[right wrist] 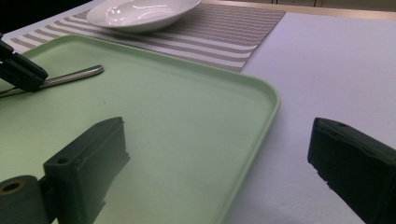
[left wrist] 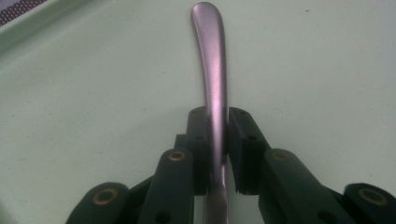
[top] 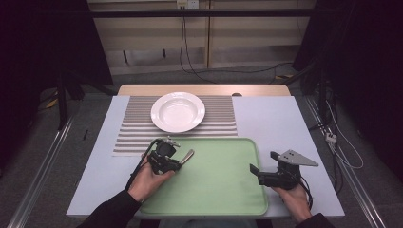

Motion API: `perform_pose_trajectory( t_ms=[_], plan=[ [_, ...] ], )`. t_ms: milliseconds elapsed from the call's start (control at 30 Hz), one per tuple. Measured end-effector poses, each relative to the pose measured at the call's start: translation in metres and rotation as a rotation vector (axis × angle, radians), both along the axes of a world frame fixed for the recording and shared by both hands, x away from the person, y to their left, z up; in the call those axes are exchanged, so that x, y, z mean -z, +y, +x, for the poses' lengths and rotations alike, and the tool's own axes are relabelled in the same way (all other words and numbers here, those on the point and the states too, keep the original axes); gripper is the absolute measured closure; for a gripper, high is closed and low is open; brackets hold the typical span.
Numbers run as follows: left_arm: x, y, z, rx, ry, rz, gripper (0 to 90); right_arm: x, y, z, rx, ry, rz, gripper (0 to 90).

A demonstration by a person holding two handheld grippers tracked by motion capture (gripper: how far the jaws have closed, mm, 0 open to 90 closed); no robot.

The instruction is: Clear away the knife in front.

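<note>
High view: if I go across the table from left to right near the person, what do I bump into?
Left tool shut on a metal handle → bare middle of the green tray → right tool, open, at the tray's right edge.

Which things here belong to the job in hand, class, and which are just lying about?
In the job, as far as the hands show:
left gripper, shut on a metal utensil handle
green tray under it

Not being handled:
white plate
striped mat
right gripper, open, holding nothing, at the tray's right edge
</note>
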State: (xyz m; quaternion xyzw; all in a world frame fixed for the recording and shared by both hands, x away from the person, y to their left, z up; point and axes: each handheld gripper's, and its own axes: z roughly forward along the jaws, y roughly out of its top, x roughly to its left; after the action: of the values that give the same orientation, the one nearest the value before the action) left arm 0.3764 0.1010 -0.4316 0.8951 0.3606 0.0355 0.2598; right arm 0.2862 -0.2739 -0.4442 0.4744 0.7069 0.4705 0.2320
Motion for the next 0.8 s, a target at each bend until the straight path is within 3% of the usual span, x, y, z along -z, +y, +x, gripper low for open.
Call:
perform_pose_trajectory(
  t_ms=[267,433,533,600,667,733,800],
  plan=[
    [0.001,0.004,0.002,0.037,-0.003,-0.024,77.8,0.0,0.0,0.0,-0.003,0.003,0.0,4.6],
    [0.001,0.005,0.004,0.054,-0.025,-0.05,60.6,0.001,0.0,0.0,-0.006,0.001,-0.001,4.6],
    [0.001,0.005,0.003,0.053,-0.076,-0.085,41.9,0.001,-0.001,0.0,-0.003,0.004,0.003,4.5],
    [0.001,0.005,0.004,0.054,-0.081,-0.09,30.7,0.0,-0.001,0.0,-0.002,0.001,0.005,4.6],
    [0.001,0.006,0.006,0.025,-0.08,-0.116,19.5,0.0,-0.001,0.0,-0.002,0.002,0.003,4.5],
    [-0.001,0.01,0.007,0.009,-0.076,-0.147,19.1,0.001,-0.001,0.0,-0.001,0.003,0.006,4.6],
    [-0.002,0.011,0.008,0.028,-0.074,-0.161,12.1,0.001,-0.001,0.001,-0.002,0.006,0.01,4.6]
  ],
)
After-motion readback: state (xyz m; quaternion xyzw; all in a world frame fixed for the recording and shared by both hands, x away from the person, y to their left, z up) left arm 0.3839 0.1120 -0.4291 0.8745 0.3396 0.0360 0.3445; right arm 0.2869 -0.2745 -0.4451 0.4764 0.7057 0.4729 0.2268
